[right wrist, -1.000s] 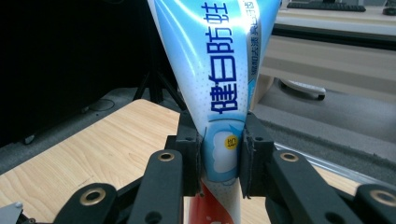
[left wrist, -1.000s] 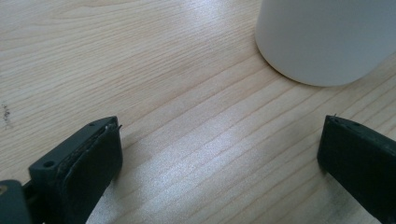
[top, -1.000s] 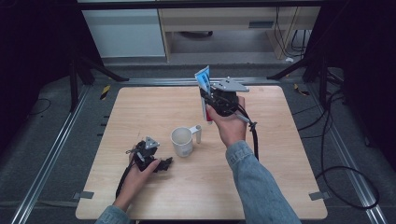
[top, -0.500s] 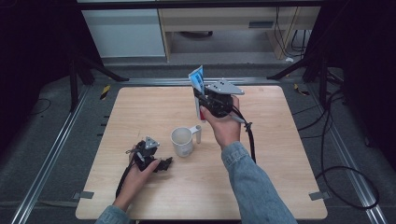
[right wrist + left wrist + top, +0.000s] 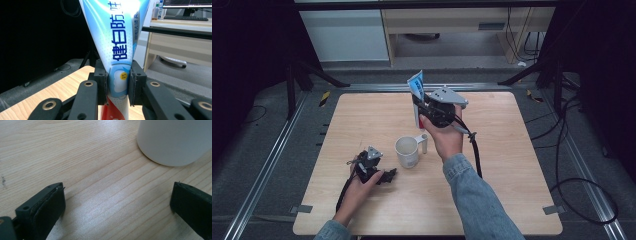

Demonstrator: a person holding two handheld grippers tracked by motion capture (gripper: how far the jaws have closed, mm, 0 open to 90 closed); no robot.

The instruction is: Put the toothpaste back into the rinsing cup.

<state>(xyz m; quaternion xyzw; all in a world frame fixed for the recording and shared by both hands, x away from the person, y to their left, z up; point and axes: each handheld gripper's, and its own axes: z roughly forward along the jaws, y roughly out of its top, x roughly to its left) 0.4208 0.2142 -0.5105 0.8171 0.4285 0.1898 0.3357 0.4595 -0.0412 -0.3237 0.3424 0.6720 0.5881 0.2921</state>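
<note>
Your right gripper (image 5: 418, 107) has its jaws closed tight on a toothpaste tube (image 5: 416, 86), and you are holding it up above the far middle of the wooden table (image 5: 512, 165). In the high view the tube stands nearly upright: its flat blue-and-white crimped end pokes up past the gripper, the red lower part runs down behind the gripper body, and a white cap end (image 5: 424, 144) hangs just beside the mug's rim. Your hand covers much of the tube's middle there. In the right gripper view the tube (image 5: 117, 50) is cut off at top and bottom, so you see neither the crimp nor the cap, just blue printed characters and a small yellow badge between the pads.

Your left gripper (image 5: 379, 176) rests low on the table near its front left, jaws spread wide with nothing between them. In the left gripper view bare wood lies between the jaws, and the white mug (image 5: 175, 142) sits ahead and to the right, cut off by the frame so that no handle or rim can be made out.

The mug (image 5: 407, 151) stands upright between your two hands, directly below the held tube. A cable (image 5: 474, 150) trails from your right gripper along your denim sleeve (image 5: 477, 200).
</note>
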